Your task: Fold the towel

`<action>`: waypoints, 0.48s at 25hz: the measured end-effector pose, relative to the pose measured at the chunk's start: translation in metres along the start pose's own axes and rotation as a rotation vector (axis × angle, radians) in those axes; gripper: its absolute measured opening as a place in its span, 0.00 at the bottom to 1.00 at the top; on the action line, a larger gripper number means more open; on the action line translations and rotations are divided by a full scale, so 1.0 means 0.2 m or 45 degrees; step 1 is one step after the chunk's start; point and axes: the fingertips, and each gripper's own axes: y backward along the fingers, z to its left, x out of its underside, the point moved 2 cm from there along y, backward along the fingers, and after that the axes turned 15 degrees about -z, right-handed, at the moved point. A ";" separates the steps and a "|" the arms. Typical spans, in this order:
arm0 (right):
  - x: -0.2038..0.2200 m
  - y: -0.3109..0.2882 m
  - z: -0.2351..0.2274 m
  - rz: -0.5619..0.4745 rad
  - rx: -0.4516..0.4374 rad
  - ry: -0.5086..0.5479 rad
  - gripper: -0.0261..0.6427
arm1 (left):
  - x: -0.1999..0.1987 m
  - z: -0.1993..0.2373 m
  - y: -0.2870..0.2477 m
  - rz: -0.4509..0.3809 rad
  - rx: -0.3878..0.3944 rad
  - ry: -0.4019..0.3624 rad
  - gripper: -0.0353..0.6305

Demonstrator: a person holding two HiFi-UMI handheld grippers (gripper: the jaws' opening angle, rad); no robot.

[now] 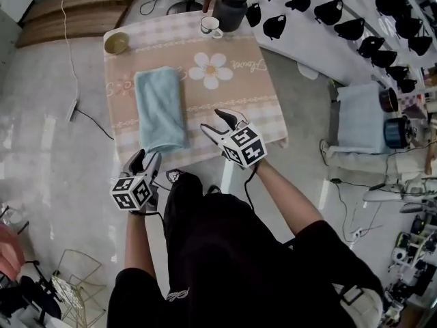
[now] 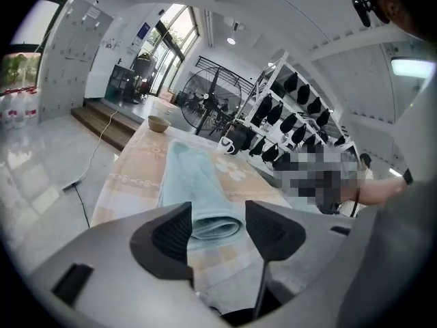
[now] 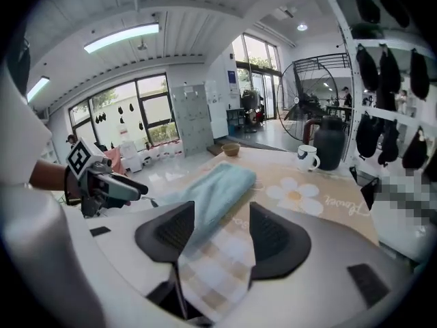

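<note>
Folded towel (image 1: 160, 110) on table (image 1: 259, 108), left gripper (image 1: 147, 156), right gripper (image 1: 212, 120) near its end, fingers apart

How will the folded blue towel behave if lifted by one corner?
Probably floppy: the towel lies in soft, rounded layers. Lifted by one corner, it would likely sag and unfold. It looks light, being thin cloth.

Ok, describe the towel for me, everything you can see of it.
The towel is pale blue, soft terry-looking cloth, folded into a long narrow rectangle. It lies flat on the patterned tablecloth, on the table's left half, left of the printed daisy, its long side running away from the person. The near end shows a rounded fold close to the table's near edge. Only the tablecloth touches it; the left gripper and right gripper stand open, clear of it.
</note>
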 end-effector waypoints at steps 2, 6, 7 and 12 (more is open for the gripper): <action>0.06 0.12 0.06 -0.028 -0.013 -0.025 0.39 | 0.04 -0.10 0.05 -0.011 -0.019 -0.033 0.39; 0.19 0.32 0.20 -0.081 -0.067 -0.030 0.39 | 0.14 -0.28 0.23 -0.022 -0.068 -0.120 0.39; 0.22 0.36 0.23 -0.091 -0.076 -0.020 0.39 | 0.17 -0.33 0.27 -0.018 -0.079 -0.139 0.39; 0.32 0.52 0.36 -0.125 -0.104 -0.071 0.39 | 0.30 -0.44 0.47 -0.014 -0.172 -0.152 0.39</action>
